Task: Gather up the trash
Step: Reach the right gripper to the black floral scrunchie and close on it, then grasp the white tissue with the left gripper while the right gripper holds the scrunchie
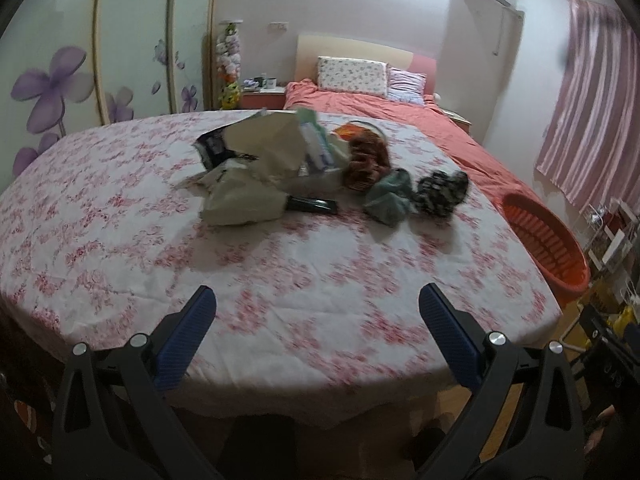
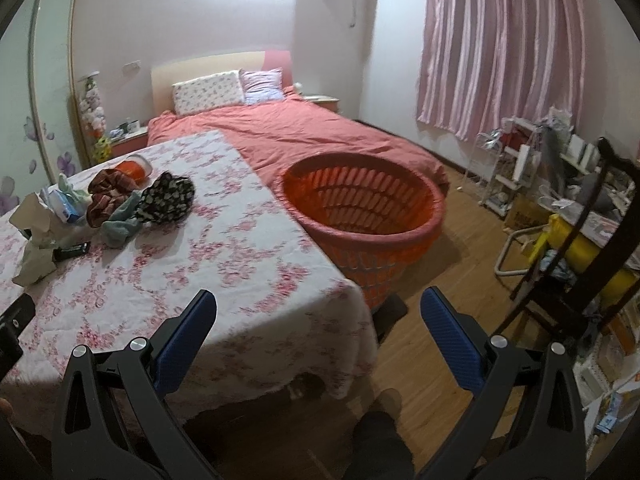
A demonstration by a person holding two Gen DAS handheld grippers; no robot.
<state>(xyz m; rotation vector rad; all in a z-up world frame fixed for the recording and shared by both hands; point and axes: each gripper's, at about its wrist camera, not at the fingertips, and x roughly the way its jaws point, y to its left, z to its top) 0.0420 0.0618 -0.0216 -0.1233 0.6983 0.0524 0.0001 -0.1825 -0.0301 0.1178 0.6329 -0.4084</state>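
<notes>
Orange basket [image 2: 362,216] beside floral cover [image 2: 224,216], no legible writing

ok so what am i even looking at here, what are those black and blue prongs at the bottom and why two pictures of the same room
The prongs are hand-held grippers, one per hand, each carrying a wide-angle camera looking forward along its jaws. One picture comes from the left gripper, the other from the right gripper. Both stand open and hold nothing. On the floral bedspread lies a pile: crumpled paper, a black remote-like object and bunched cloths. An empty orange basket stands beside the bed.
</notes>
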